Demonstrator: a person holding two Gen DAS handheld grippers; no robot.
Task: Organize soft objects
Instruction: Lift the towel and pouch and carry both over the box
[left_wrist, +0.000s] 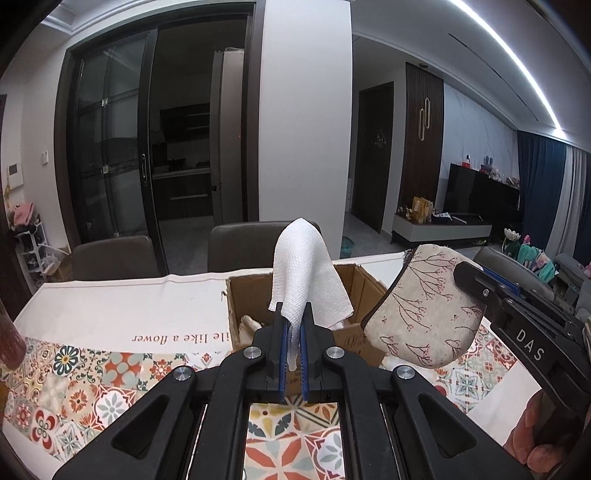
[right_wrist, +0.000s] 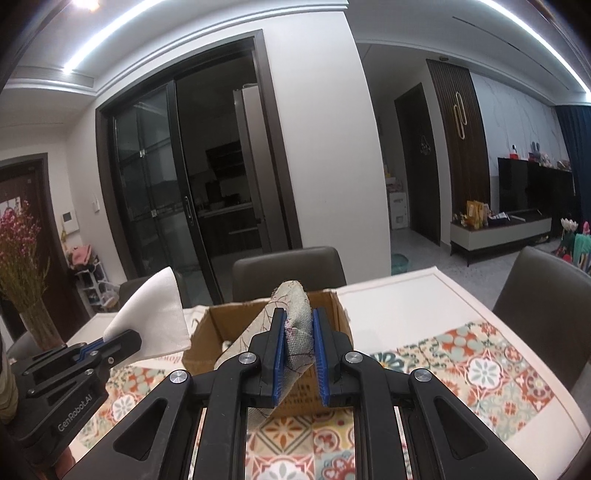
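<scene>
We held the left gripper (left_wrist: 293, 345) clamped on a white woven cloth (left_wrist: 306, 277). The blue pads (left_wrist: 282, 343) pinched one lower corner of the cloth, and the rest stood up above the jaws, folded over at the top and hanging down on both sides. In the right wrist view the same gripper (right_wrist: 110, 341) appeared at the left edge, with the white cloth (right_wrist: 155, 314) fanning out beyond its tips.

We held the right gripper (right_wrist: 298, 345) clamped on a beige fabric pouch (right_wrist: 295, 321) printed with dark red branch patterns. The pouch filled the gap between the blue pads and was creased where they pressed on it. In the left wrist view the right gripper (left_wrist: 471, 280) gripped the upper right edge of the pouch (left_wrist: 424, 306), and the pouch hung tilted, with a dark zip edge along its lower left side.

Both items were in the air, above and just in front of an open cardboard box (left_wrist: 240, 295). The box (right_wrist: 210, 325) stood on a table (right_wrist: 424, 306) covered with a white cloth with a colourful tile pattern. A pale soft item (left_wrist: 251, 325) lay inside the box; we could not identify it. Brown chairs (left_wrist: 114, 258) stood behind the table.
</scene>
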